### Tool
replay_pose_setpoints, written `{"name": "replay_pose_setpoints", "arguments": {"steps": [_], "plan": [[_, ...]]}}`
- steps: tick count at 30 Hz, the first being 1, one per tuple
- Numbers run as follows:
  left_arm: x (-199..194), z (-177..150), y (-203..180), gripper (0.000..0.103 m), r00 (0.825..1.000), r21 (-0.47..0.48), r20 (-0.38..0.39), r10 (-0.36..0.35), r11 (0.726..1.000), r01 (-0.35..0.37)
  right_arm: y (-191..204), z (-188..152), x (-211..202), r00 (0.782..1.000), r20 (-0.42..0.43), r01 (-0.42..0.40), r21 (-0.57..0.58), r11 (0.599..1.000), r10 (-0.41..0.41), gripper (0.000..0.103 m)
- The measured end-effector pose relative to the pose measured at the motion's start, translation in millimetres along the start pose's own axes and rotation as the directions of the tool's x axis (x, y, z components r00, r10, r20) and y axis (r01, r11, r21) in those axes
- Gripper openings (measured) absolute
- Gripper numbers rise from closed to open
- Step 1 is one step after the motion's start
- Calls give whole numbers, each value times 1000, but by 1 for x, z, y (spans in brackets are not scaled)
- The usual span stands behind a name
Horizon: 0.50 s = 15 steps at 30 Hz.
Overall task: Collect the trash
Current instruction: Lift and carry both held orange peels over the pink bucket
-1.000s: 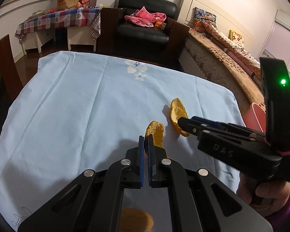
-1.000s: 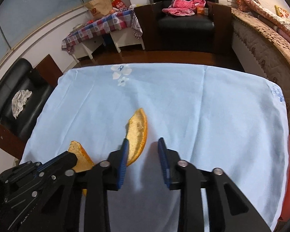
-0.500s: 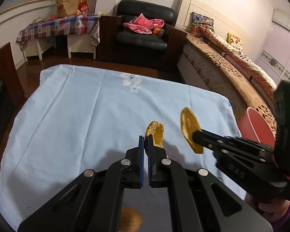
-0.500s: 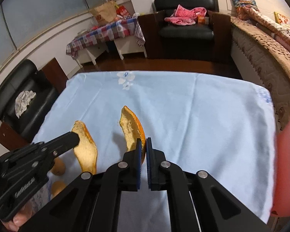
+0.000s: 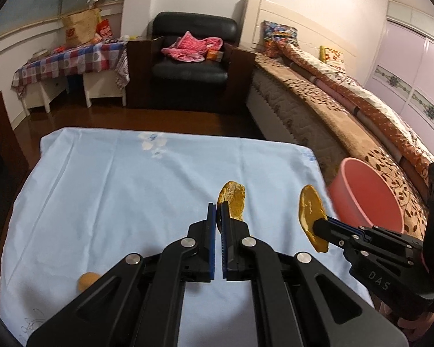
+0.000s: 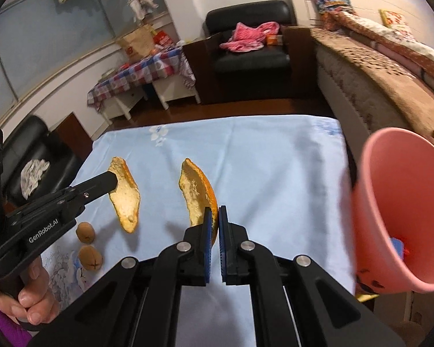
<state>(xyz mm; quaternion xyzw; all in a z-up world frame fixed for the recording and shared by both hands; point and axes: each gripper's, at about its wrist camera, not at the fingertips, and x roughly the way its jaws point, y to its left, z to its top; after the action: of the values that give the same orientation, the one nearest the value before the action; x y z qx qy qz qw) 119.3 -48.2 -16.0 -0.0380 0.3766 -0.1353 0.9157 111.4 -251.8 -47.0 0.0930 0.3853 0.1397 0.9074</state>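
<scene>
Both peels have left the cloth since a second ago — the left gripper (image 5: 218, 211) clenches one orange peel (image 5: 233, 204), the right gripper (image 6: 215, 217) the other peel (image 6: 198, 190). Only the drop into the pink bin (image 6: 402, 217) seems left — two nuts (image 6: 89, 245) remain.

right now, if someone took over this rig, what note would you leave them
Left gripper: shut on an orange peel piece, lifted above the blue tablecloth.
Right gripper: shut on a second orange peel piece, also lifted and near the pink bin.
The pink bin stands off the table's right edge; something blue and red already lies inside.
Done: both peels picked up.
Left: drop both peels into the bin, then likely deal with the two brown walnut-like items at the near left of the cloth.
</scene>
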Motion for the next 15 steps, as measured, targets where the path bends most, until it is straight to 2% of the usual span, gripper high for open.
{"name": "replay_pose_setpoints", "arguments": {"steps": [15], "plan": [[8, 16, -100, 2, 995, 141, 15, -101, 985, 98, -93, -14, -65, 990, 98, 83, 160, 984, -99, 4]]}}
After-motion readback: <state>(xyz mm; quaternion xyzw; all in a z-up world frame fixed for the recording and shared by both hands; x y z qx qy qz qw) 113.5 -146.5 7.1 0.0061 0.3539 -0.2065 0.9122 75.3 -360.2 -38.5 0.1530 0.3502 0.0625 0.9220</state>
